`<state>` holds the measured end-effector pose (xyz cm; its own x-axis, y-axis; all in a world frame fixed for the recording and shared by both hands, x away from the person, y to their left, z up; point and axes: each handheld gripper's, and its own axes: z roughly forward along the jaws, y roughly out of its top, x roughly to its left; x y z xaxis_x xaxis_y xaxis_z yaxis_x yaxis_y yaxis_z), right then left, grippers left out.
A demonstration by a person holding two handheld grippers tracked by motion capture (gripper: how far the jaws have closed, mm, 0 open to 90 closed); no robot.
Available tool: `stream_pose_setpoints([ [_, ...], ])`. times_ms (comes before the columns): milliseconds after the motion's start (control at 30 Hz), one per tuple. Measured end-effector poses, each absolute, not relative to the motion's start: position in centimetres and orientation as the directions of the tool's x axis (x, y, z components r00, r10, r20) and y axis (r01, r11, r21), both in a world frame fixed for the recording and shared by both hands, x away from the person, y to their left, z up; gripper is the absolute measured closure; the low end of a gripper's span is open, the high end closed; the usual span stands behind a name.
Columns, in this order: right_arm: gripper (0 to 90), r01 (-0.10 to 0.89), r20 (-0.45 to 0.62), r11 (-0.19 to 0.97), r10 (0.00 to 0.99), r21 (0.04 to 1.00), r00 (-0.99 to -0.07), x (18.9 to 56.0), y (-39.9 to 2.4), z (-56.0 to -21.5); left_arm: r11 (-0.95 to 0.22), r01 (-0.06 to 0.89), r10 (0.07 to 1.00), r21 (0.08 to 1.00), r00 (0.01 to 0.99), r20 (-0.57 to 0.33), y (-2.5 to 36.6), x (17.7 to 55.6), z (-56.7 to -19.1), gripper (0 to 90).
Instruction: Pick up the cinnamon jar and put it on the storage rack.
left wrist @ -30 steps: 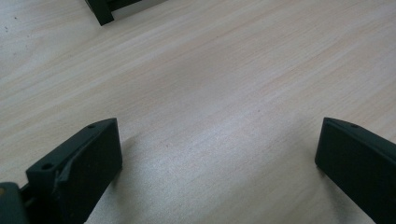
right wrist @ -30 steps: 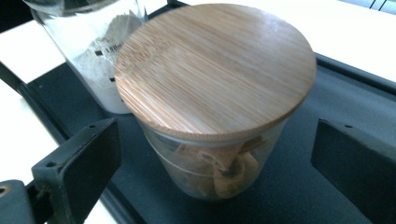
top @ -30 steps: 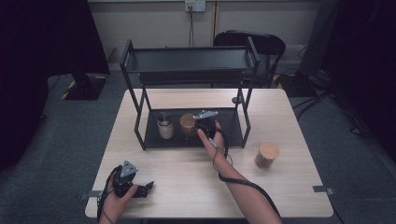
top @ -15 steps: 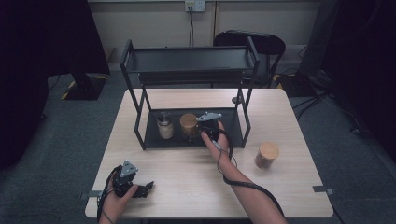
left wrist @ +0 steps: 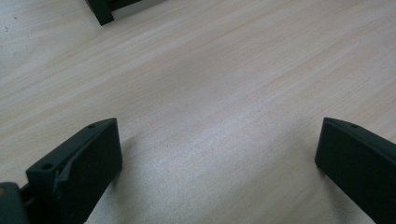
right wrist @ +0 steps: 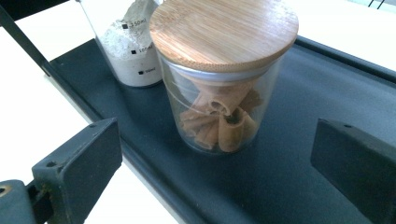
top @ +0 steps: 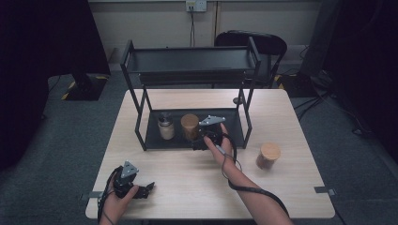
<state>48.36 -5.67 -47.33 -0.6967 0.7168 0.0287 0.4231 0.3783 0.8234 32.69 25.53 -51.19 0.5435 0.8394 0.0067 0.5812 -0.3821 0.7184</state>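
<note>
— Nearest the table's front edge?
— Left gripper [top: 149, 187], black with a grey three-cornered plate, resting low on the pale wooden table [top: 291, 117] in a hand. Jaws spread wide in the left gripper view, bare wood grain between, nothing held.

— And a little farther in?
— Right gripper [top: 196, 143], black, held at the front lip of the black metal tray [right wrist: 322, 70] that forms the bottom level of the black two-tier rack [top: 190, 63]. Jaws wide apart, gripping nothing, pointed at the glass jar with a round bamboo lid [right wrist: 223, 70]. Jar upright on the tray, just beyond the jaw tips, not touched; curled brown bark-like sticks inside.

— Off to the side?
— A second bamboo-lidded glass jar [top: 268, 156] with brown contents, standing on the table outside the rack, right of the right hand [top: 224, 145].

— Behind the first jar?
— Clear container of whitish powder [right wrist: 128, 42], just beside it on the same tray. Small black square marks with printed volume figures down its side; "50ml" legible on the top one, lower ones too blurred to make out. No brand name readable anywhere.

— Farthest back?
— Rack's upper shelf, then a dark chair [top: 263, 44] and a wall socket [top: 196, 5].
</note>
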Motion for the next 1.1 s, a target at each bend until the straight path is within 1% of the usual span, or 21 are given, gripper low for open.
stream_pose_setpoints([
  [1100,1.6,0.396,0.025,0.392,0.684,0.83,-0.729,45.3,-8.0,-46.1,-0.382,0.581,0.839,0.719,0.543,0.007,25.5,32.7,-51.2,0.1],
])
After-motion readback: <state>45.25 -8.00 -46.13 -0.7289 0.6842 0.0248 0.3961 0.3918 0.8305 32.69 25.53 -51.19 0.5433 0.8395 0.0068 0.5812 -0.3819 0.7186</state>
